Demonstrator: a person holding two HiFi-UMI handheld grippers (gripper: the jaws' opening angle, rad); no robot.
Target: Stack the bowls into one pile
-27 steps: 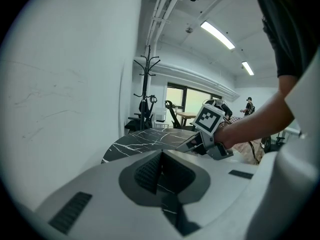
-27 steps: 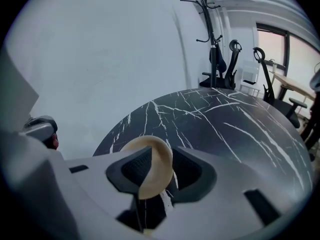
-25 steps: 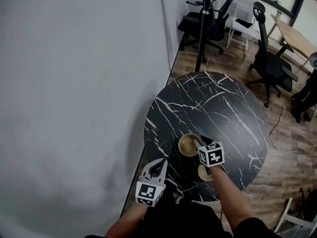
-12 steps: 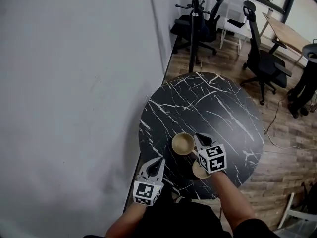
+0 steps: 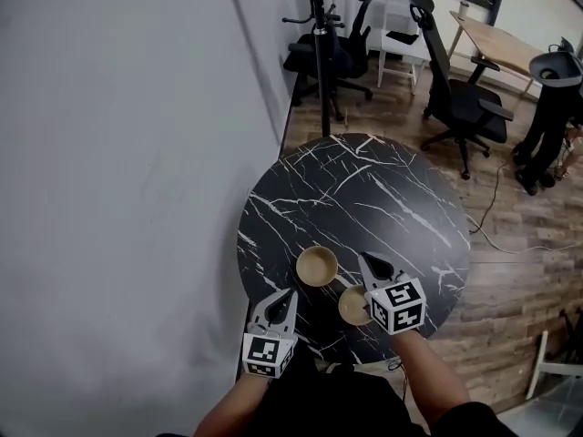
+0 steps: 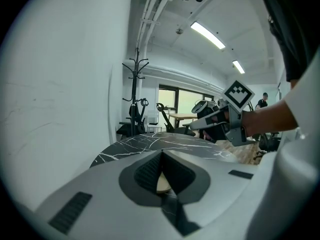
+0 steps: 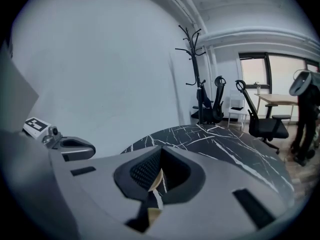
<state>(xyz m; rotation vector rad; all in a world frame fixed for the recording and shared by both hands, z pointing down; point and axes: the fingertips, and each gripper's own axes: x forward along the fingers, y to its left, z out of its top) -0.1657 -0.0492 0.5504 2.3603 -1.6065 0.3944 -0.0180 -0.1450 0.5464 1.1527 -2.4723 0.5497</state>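
Two tan bowls stand on the round black marble table. One bowl sits near the front middle; the other bowl is closer to me, partly under my right gripper. The right gripper hovers above the table between the bowls. Its jaws have just been closing and are now shut, with nothing between them. The left gripper hangs over the table's front edge, left of both bowls, jaws together and empty. In the left gripper view the right gripper is raised above the tabletop.
A grey wall runs close along the table's left side. Beyond the table stand a black coat stand, several office chairs and a wooden desk on a wood floor. A cable lies right of the table.
The right gripper was open at the farther bowl's rim; it has lifted away from that bowl and shut empty. The left gripper has shifted slightly. My head view has swung.
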